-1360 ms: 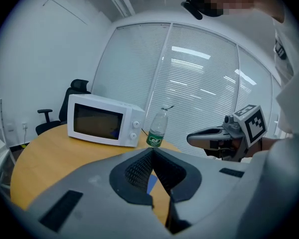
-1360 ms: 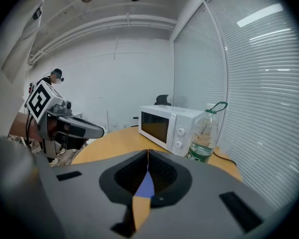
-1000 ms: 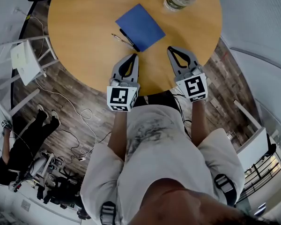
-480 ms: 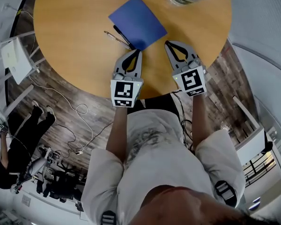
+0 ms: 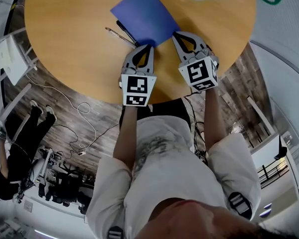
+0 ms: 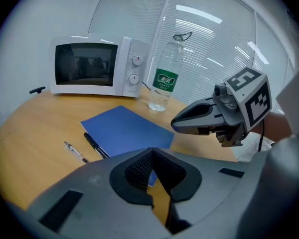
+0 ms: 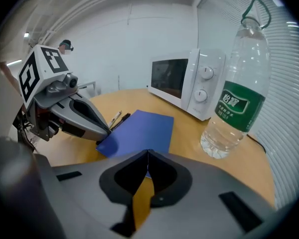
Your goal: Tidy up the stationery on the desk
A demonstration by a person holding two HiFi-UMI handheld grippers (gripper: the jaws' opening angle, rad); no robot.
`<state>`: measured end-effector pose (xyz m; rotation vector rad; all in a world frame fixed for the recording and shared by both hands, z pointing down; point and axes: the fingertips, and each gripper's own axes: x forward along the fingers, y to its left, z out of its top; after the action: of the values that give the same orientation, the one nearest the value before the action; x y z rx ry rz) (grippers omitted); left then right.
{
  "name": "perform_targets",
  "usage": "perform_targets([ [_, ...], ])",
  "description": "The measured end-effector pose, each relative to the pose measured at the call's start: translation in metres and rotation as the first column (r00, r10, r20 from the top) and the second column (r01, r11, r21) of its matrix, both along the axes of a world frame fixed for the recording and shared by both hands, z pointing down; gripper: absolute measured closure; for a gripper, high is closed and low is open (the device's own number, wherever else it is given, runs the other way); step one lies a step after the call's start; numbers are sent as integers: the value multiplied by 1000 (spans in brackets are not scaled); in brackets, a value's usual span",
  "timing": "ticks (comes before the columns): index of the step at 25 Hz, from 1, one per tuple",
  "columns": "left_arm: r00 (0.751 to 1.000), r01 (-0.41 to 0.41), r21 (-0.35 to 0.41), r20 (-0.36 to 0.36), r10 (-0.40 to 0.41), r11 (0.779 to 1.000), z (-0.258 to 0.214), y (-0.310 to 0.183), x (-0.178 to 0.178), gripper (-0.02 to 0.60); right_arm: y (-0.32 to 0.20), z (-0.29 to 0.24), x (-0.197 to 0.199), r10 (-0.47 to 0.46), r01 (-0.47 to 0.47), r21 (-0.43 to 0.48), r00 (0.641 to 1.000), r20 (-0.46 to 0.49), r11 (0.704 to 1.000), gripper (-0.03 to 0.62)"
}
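Note:
A blue notebook [image 5: 139, 13] lies on the round wooden table [image 5: 70, 44]. Along its left edge lie a black pen [image 5: 125, 31] and a clear pen [image 5: 117, 36]. My left gripper [image 5: 148, 47] hovers at the notebook's near corner with its jaws shut and nothing between them. My right gripper [image 5: 176, 34] is just right of that corner, also shut and holding nothing. In the left gripper view the notebook [image 6: 124, 130], the black pen [image 6: 94, 145] and the clear pen [image 6: 74, 152] lie ahead of the shut tips [image 6: 152, 150]. The right gripper view shows the notebook [image 7: 139, 130] beyond its shut tips [image 7: 148, 152].
A white microwave [image 6: 94, 65] and a water bottle [image 6: 164, 78] stand at the table's far side. The bottle [image 7: 235, 96] is close on the right gripper's right. The table's near edge [image 5: 154, 91] runs under my grippers. A person [image 5: 15, 153], a white chair [image 5: 10, 59] and cables are on the floor to the left.
Both grippers have come down and forward over the table, from near its front edge to the notebook's near corner. Their jaws stayed shut. Notebook and pens have not moved on the table.

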<state>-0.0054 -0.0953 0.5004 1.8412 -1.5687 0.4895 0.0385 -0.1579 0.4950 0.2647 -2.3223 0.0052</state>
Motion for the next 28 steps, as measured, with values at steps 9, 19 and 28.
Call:
perform_targets([
  [9, 1000, -15, -148, 15, 17, 989, 30, 5, 5, 574, -7, 26, 2, -37, 38, 8, 995, -88, 999, 531],
  [19, 999, -32, -199, 14, 36, 979, 39, 8, 6, 573, -5, 38, -2, -57, 56, -12, 992, -111, 998, 531],
  [28, 996, -81, -205, 11, 85, 975, 39, 15, 7, 574, 8, 38, 7, 7, -10, -29, 992, -122, 1000, 531],
])
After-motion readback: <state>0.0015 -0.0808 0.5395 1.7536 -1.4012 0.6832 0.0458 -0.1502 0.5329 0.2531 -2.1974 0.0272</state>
